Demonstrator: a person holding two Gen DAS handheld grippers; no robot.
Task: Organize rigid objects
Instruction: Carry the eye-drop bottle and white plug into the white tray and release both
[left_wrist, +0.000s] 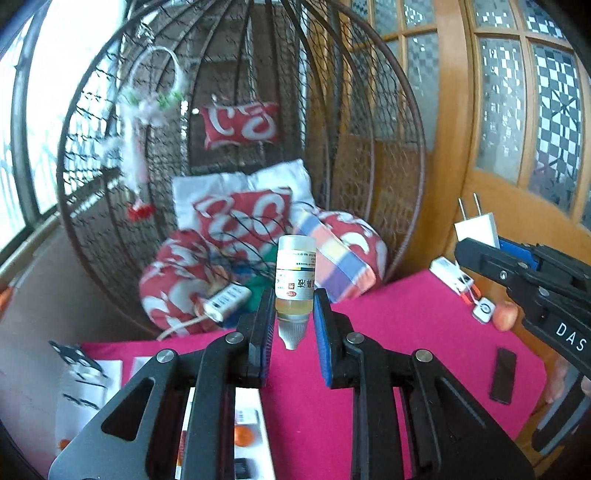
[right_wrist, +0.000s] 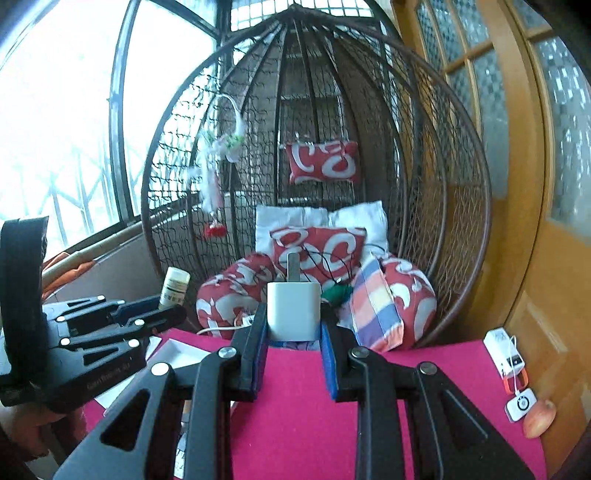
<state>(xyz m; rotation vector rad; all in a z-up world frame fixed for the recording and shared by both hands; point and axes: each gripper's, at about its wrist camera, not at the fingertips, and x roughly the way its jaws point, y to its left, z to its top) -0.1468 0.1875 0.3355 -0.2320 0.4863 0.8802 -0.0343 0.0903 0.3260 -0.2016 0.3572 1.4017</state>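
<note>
My left gripper (left_wrist: 294, 308) is shut on a small dropper bottle (left_wrist: 295, 280) of yellowish liquid, held upside down with its tip pointing down, well above the pink table (left_wrist: 406, 332). My right gripper (right_wrist: 293, 334) is shut on a white plug charger (right_wrist: 293, 310) with its prongs pointing up. From the left wrist view the right gripper (left_wrist: 476, 245) shows at the right edge with the charger (left_wrist: 476, 227) in it. From the right wrist view the left gripper (right_wrist: 162, 308) shows at the left with the bottle (right_wrist: 173, 288).
A white power bank (right_wrist: 502, 350), a small white tag (right_wrist: 521, 404) and a peach-coloured fruit (right_wrist: 539, 419) lie at the table's right. A dark phone (left_wrist: 503, 374) lies there too. White boxes and papers (left_wrist: 88, 391) sit at the left. A wicker hanging chair (right_wrist: 317, 184) with cushions stands behind.
</note>
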